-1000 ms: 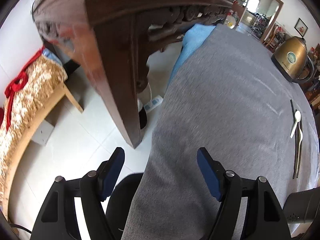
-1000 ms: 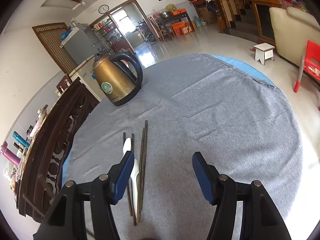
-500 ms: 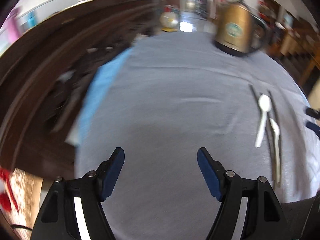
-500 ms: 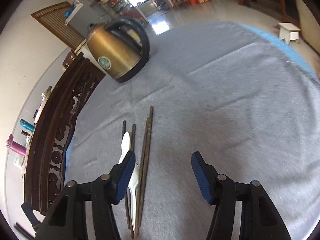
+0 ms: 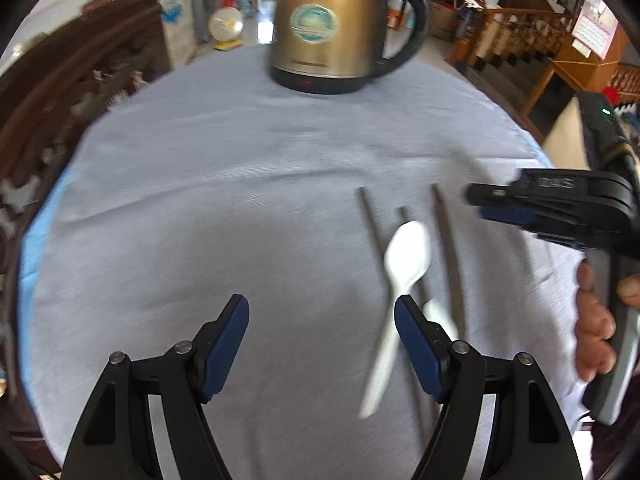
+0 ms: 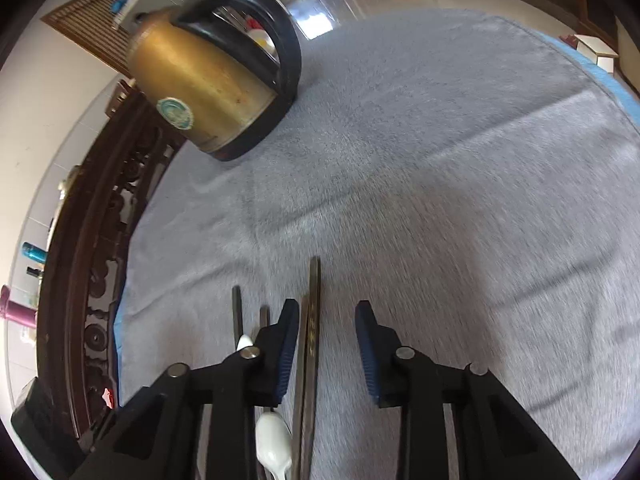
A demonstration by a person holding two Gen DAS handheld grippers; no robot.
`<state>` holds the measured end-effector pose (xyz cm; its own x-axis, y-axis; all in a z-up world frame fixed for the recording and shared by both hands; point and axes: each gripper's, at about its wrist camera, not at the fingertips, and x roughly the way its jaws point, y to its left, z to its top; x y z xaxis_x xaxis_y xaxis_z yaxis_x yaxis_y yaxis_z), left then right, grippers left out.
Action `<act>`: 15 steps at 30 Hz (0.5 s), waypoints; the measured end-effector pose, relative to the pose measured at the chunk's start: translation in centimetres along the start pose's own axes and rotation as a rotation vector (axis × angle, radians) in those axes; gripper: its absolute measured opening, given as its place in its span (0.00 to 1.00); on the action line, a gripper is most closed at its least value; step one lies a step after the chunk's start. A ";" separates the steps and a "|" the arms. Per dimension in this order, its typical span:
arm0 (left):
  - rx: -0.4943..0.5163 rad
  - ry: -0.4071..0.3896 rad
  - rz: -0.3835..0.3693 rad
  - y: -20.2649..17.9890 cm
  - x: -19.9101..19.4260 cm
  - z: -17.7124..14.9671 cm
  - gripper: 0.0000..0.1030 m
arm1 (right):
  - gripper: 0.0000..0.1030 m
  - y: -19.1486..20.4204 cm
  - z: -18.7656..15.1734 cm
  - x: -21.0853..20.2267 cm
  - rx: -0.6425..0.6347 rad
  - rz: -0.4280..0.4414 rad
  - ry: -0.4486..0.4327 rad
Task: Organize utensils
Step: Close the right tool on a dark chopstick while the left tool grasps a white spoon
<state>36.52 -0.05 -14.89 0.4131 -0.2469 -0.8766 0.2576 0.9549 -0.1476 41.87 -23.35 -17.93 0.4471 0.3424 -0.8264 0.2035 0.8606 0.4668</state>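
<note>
Grey cloth (image 5: 200, 200): one kettle (image 5: 332, 20), two white spoons (image 5: 404, 264), four chopsticks (image 6: 314, 320). Both tongs (image 5: 322, 336) (image 6: 327, 340) spread, gripping nothing.

A matt grey woven tablecloth (image 5: 208, 200) carries glossy white plastic spoons (image 5: 404, 272), dull dark metal chopsticks (image 6: 314, 320) and a brushed golden metal kettle (image 5: 328, 20).
</note>
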 end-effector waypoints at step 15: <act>0.059 0.041 -0.128 -3.4 4.2 3.2 0.73 | 0.18 2.7 3.2 4.3 -0.013 -0.129 0.104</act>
<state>40.20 -4.91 -16.59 0.3379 -0.3583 -0.8703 0.3578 0.9042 -0.2333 47.16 -20.78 -19.24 0.3256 0.2655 -0.9075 0.2415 0.9046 0.3513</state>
